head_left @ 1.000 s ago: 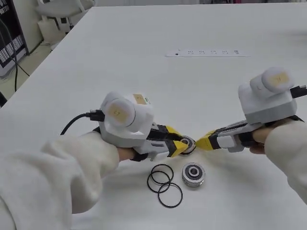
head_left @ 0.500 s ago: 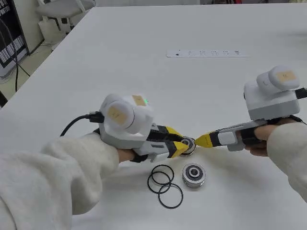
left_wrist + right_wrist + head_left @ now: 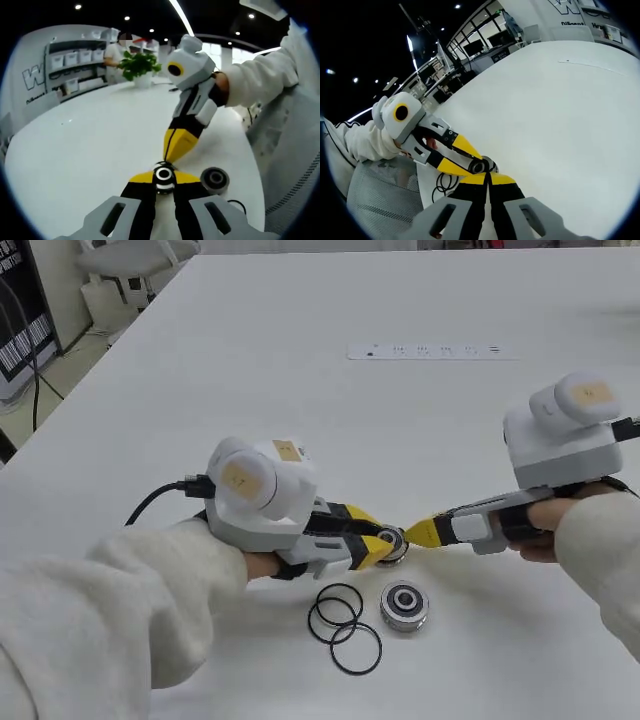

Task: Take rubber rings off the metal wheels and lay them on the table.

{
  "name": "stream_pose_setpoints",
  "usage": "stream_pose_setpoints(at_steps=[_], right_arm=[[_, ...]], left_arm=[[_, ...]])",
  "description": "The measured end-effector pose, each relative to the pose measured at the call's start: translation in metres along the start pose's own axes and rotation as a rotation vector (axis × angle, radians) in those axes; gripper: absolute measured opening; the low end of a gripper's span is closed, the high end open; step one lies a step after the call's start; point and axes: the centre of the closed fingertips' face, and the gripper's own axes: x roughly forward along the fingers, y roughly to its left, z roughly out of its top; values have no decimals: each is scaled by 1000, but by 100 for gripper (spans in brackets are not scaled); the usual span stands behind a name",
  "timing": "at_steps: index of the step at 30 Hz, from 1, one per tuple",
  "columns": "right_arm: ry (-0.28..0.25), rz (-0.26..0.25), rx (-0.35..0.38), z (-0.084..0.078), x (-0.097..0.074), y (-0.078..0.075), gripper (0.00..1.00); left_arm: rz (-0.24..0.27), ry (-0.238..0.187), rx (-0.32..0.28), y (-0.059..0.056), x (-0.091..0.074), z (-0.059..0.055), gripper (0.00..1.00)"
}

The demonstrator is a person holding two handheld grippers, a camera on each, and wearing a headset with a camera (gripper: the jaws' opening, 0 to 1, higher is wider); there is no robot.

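We log the left claw [image 3: 378, 545] clamped on a wheel [image 3: 392, 541]. The right claw [image 3: 412, 534], jaws pressed together, touches its rim at 3 o'clock. A second wheel [image 3: 404, 604] lies at 6 o'clock and three rings [image 3: 340, 625] at 7 o'clock.

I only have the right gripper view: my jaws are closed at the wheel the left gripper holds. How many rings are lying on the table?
Observer: In the head view, three black rubber rings lie overlapping on the table, nearer the person than the left gripper.
Operator: Is there another wheel down there?
Observer: Yes, a second metal wheel lies flat just beside those rings, apart from the held wheel.
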Motion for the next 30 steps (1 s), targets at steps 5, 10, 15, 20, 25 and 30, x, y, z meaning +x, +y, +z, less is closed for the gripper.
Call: stream_pose_setpoints(at_steps=[5,10,15,20,25,30], right_arm=[[1,0,-4,0,0,0,0],[5,-3,-15,1,0,1,0],[6,-2,-20,1,0,2,0],[9,-1,-27,2,0,3,0],[7,2,-23,3,0,3,0],[9,3,-28,3,0,5,0]], left_arm=[[1,-2,1,0,0,0,14],[4,-3,1,1,0,-1,14],[5,-6,-1,0,0,0,14],[5,-8,-4,0,0,0,14],[5,-10,-6,0,0,0,14],[6,-10,-6,0,0,-1,14]])
